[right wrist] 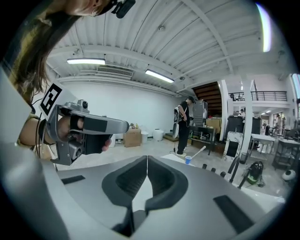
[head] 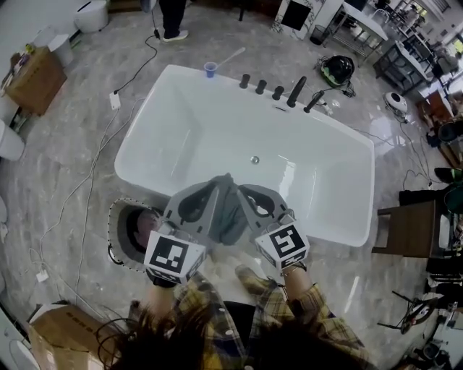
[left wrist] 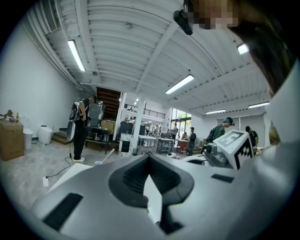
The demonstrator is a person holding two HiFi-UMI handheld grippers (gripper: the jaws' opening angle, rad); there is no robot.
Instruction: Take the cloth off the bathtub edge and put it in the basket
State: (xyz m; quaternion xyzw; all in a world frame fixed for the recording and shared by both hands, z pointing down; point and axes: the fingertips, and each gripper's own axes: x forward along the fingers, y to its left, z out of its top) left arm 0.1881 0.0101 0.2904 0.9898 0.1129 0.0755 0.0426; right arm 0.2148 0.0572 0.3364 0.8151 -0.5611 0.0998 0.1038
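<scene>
Glossy grey marble floor (head: 87, 144) crossed by cables (head: 92, 173). Cardboard box (head: 32, 76) far left, tables (head: 365, 18) far right. White ribbed ceiling (left wrist: 140, 42) carries tube lights (left wrist: 75, 55); dark staircase (left wrist: 108, 99) beyond.

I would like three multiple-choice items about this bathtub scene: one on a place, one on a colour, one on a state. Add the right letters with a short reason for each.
1. Where does the blue cup stand?
A. On the far rim of the bathtub
B. Inside the basket
C. On the cardboard box

2. What colour is the cloth on the near bathtub edge?
A. Red
B. Dark grey
C. Yellow

3. How do the jaws of the right gripper stand?
A. Wide apart
B. Together
C. Closed on the blue cup

Answers:
1 A: the head view shows the cup on the rim farthest from the person.
2 B: the cloth looks dark grey against the white tub.
3 B: the right gripper view shows the two jaws meeting along one line.
</scene>
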